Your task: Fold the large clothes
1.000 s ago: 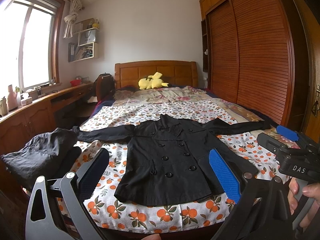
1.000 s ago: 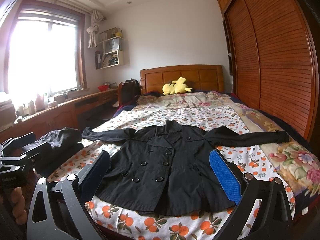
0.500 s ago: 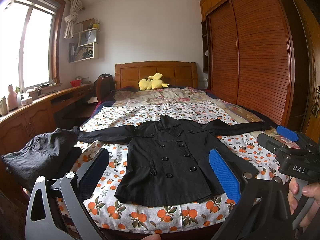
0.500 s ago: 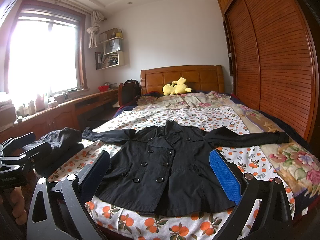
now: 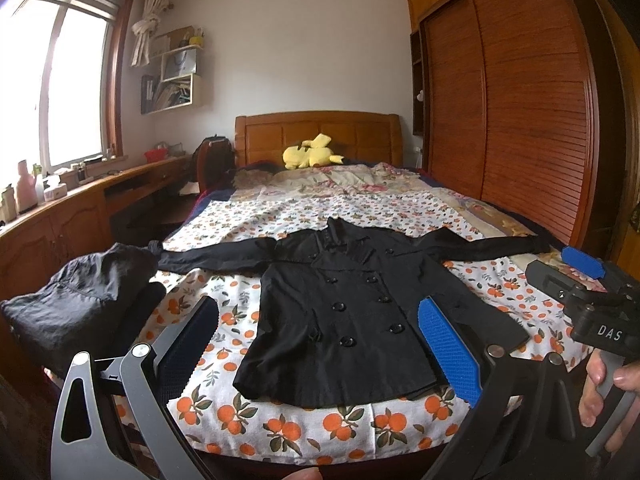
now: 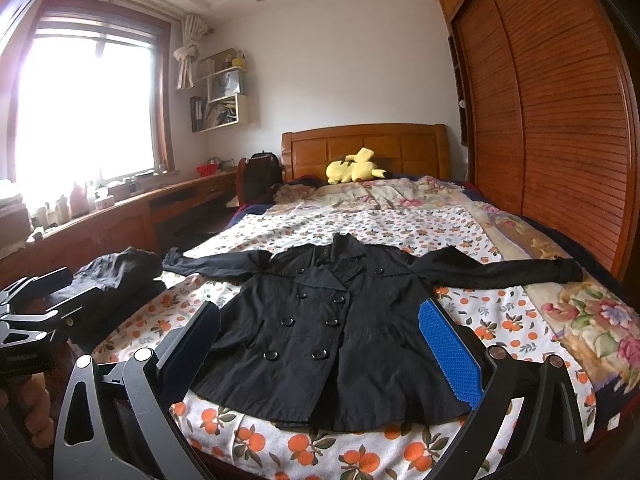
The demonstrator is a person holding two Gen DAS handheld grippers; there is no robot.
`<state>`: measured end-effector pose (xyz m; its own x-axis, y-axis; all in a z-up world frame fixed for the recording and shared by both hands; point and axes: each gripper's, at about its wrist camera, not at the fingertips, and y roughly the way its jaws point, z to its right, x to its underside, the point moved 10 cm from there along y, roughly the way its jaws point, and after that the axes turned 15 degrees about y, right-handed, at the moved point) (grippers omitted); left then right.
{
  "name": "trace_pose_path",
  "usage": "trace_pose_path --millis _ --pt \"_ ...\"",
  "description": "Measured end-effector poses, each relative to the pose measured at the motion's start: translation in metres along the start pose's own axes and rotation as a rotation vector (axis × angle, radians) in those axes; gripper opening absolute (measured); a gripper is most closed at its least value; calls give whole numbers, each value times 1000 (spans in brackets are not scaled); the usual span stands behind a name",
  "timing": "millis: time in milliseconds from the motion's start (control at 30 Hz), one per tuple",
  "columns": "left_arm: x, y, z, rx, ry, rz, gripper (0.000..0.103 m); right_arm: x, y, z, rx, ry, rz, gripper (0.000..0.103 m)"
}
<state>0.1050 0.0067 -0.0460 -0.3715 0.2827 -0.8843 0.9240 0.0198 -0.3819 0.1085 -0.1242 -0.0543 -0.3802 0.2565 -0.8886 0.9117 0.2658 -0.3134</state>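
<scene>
Across the foot end of the bed a black coat lies flat, buttoned front up, hem near the foot edge, sleeves spread toward both side edges. Bare orange-print sheet shows around it. Dark folded clothes sit at the left edge. Left gripper and right gripper hover before the foot edge, jaws spread wide, holding nothing.

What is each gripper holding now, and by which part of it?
Nothing is held. The left gripper and the right gripper are both open, short of the black coat, which lies flat on the bed.
</scene>
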Motion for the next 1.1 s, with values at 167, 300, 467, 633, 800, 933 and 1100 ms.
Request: trace_pose_path --millis 167,300,467,633,800,933,1100 --pt "15 21 -9 1 -6 -25 101 8 20 0 -9 -3 -18 96" --pt "23 38 -15 -2 -7 -40 101 12 39 -1 -22 -7 -32 96" --pt "33 62 -27 -13 -3 -71 101 15 68 -1 -44 -12 -48 96" --pt "45 90 -40 -22 -8 -106 101 18 99 -3 -62 -26 -64 96" --pt "56 120 -51 -31 -13 -147 101 17 134 -8 -78 -56 -73 96" --pt "63 139 -61 -36 -26 -176 101 13 159 -15 -107 -68 -91 96" --pt "68 162 -75 -59 -35 -199 101 13 195 -30 -148 -96 -121 96"
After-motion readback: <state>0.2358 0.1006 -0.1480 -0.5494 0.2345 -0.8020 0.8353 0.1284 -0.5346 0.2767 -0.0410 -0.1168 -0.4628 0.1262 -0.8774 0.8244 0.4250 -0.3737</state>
